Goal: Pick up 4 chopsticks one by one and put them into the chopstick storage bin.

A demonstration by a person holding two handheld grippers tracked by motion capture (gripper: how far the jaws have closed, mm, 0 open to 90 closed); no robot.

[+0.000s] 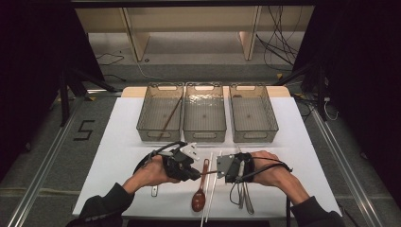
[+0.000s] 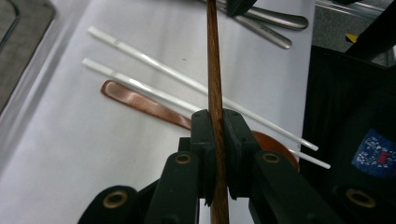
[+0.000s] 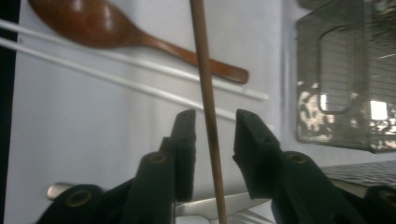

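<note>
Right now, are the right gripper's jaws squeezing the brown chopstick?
No, the right gripper has its jaws apart, with the brown chopstick passing through the gap between them, untouched.

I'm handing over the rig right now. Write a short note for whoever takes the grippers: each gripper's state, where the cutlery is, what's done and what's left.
Left gripper: shut on the brown chopstick, held above the table.
Right gripper: open, jaws on either side of that chopstick, not clamped.
Done: one brown chopstick lies in the left basket.
Middle basket and right basket look empty.
Left on the white mat: wooden spoon, two white chopsticks, metal cutlery by the right hand.
Likely next: put the held chopstick with its mate.
</note>
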